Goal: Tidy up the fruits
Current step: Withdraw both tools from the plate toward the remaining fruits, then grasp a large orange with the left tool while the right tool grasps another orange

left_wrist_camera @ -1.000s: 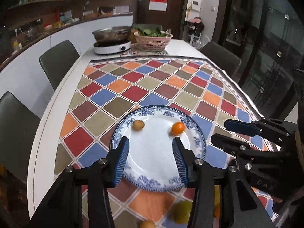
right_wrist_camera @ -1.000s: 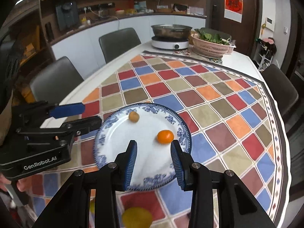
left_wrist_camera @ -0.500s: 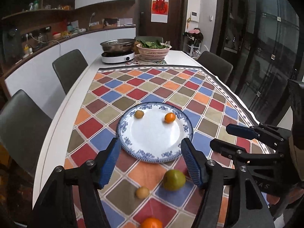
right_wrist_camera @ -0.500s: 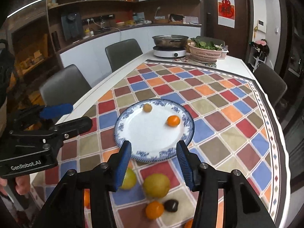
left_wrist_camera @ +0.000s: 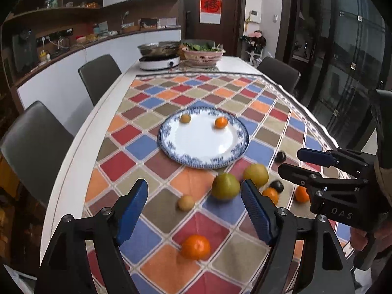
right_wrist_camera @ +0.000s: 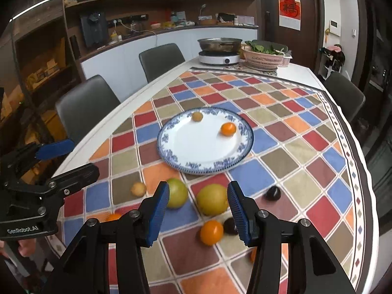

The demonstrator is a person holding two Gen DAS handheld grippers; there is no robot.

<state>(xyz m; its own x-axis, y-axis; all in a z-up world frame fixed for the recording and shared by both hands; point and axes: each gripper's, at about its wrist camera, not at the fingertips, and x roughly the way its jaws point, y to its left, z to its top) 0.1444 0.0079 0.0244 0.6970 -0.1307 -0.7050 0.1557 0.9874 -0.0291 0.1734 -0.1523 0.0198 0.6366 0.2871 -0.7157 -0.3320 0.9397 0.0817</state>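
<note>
A: Fruits, location? Two sit on the blue-rimmed plate [right_wrist_camera: 171, 147] mid-table: a small brown fruit [right_wrist_camera: 197, 116] at its far rim and a small orange [right_wrist_camera: 228, 129] toward its right side, apart from each other.

B: The rest lie loose on the checked cloth [right_wrist_camera: 294, 127] between plate and near edge: green citrus [right_wrist_camera: 177, 192] and yellow citrus [right_wrist_camera: 212, 199] side by side, tan fruit [right_wrist_camera: 138, 189] to their left, two dark plums [right_wrist_camera: 272, 193], several oranges [left_wrist_camera: 196, 247].

A: Tongs?

B: Left tongs [left_wrist_camera: 194, 208] spread wide, empty, above the near edge. Right tongs [right_wrist_camera: 198, 210] likewise parted, empty, over the two citrus.

A: Surroundings?

B: Far end: pan on cooker [right_wrist_camera: 219, 57], pink basket of greens [right_wrist_camera: 263, 57]. Chairs [right_wrist_camera: 87, 103] along the left edge. Nothing lies between plate and loose fruit.
</note>
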